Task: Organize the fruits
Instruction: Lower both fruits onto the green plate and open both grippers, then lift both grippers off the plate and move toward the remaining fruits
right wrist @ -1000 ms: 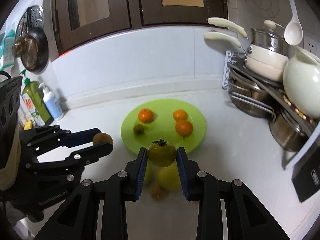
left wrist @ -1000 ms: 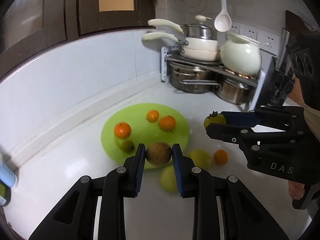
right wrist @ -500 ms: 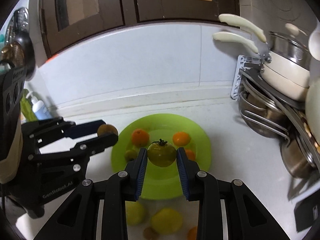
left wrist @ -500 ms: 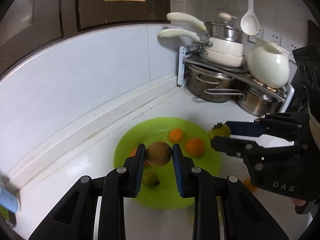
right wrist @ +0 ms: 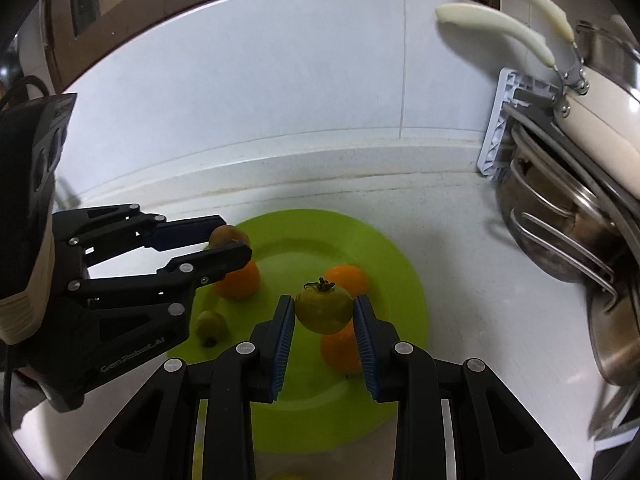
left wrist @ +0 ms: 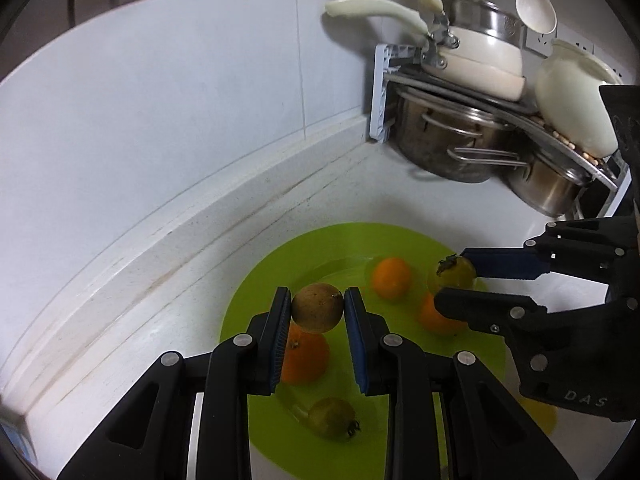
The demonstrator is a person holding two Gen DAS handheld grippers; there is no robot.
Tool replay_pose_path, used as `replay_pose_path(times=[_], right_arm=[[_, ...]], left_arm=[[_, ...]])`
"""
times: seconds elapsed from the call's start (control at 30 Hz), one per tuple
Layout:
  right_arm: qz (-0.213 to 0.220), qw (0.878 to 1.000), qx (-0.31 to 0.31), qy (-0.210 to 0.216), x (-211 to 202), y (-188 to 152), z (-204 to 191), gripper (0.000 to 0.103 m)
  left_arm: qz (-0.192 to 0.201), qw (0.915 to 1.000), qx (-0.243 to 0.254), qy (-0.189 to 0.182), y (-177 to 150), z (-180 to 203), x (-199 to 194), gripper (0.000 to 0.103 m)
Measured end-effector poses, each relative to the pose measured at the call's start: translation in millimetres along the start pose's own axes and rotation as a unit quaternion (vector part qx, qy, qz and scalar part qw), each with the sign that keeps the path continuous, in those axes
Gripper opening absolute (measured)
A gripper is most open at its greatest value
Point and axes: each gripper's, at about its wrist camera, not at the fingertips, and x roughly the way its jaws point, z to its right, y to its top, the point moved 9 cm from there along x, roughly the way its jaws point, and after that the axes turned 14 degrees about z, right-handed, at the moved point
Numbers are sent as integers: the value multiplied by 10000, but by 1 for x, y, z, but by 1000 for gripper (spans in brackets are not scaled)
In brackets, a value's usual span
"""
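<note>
A lime-green plate (left wrist: 260,280) (right wrist: 384,248) lies on the white counter. My left gripper (left wrist: 318,314) is shut on a round brown fruit (left wrist: 317,307) and holds it over the plate's left part; it also shows in the right wrist view (right wrist: 228,245). My right gripper (right wrist: 324,314) is shut on a yellow-green tomato with a stem (right wrist: 323,308), above the plate's middle; it shows in the left wrist view (left wrist: 456,280). On the plate lie three oranges (left wrist: 390,276) (left wrist: 304,358) (right wrist: 236,282) and a small green fruit (left wrist: 332,416) (right wrist: 210,324).
A rack with steel pots (left wrist: 452,148) (right wrist: 560,240), white pans and a cream jar (left wrist: 572,108) stands at the back right corner. The tiled wall and its raised ledge (left wrist: 180,216) run behind the plate. A yellow fruit (left wrist: 540,416) lies off the plate under the right gripper.
Both grippers have moved forward and down over the plate, each still holding its fruit. The plate and the pot rack now look nearer.
</note>
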Motion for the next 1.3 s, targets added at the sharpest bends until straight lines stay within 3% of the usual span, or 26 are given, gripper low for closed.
replay_pose_path(times=[0.37, 0.63, 1.3], right_arm=[[-101, 9999, -27, 67, 11, -4, 0, 32], [-18, 9999, -43, 98, 4, 0, -3, 33], [760, 9971, -50, -59, -97, 13, -18, 37]], left_arm=[[-56, 10000, 29, -1, -4, -2, 8, 28], [54, 9998, 36, 178, -1, -6, -16, 35], [756, 9968, -172, 207, 18, 27, -125, 47]])
